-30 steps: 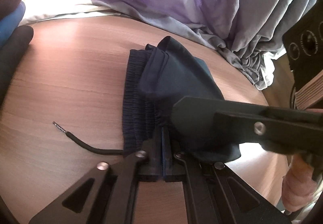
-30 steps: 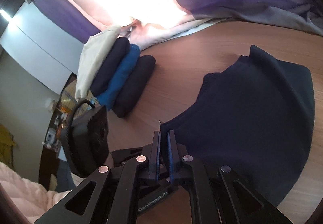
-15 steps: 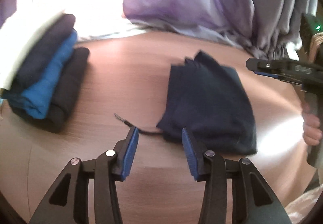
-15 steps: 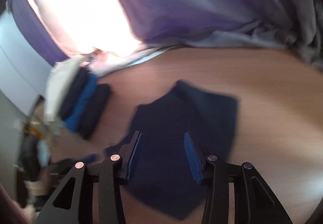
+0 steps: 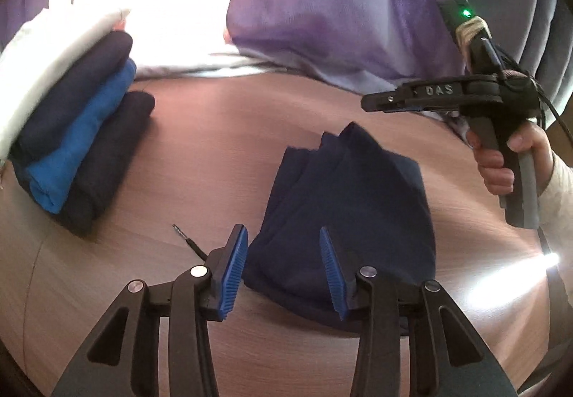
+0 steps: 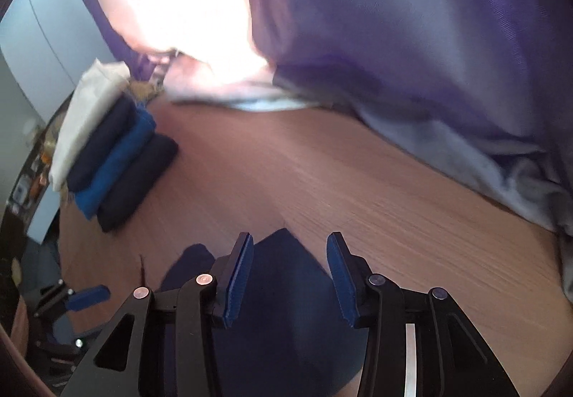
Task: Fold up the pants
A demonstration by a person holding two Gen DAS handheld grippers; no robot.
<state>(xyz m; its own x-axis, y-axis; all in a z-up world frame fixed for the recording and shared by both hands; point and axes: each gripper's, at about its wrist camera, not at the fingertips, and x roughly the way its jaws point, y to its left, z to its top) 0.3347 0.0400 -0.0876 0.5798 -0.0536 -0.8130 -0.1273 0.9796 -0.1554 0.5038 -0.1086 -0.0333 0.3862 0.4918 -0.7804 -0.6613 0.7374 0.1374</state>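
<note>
The folded dark navy pants (image 5: 351, 210) lie on the wooden table (image 5: 215, 146), with a black drawstring (image 5: 189, 243) sticking out at their left. My left gripper (image 5: 283, 268) is open and empty, held above the near edge of the pants. My right gripper (image 6: 290, 271) is open and empty, raised over the pants (image 6: 283, 318). In the left wrist view the right gripper (image 5: 379, 102) hangs in the air beyond the pants, held by a hand. The left gripper's blue fingertip (image 6: 87, 295) shows at the lower left of the right wrist view.
A stack of folded clothes (image 5: 75, 142), white, navy, blue and dark, sits at the table's left; it also shows in the right wrist view (image 6: 114, 160). Purple-grey curtains (image 5: 358, 20) hang down onto the table's far edge. Bright window light is behind.
Both grippers were shut on the pants a second ago. They have opened, let go and drawn back and up. The pants now lie folded on the table.
</note>
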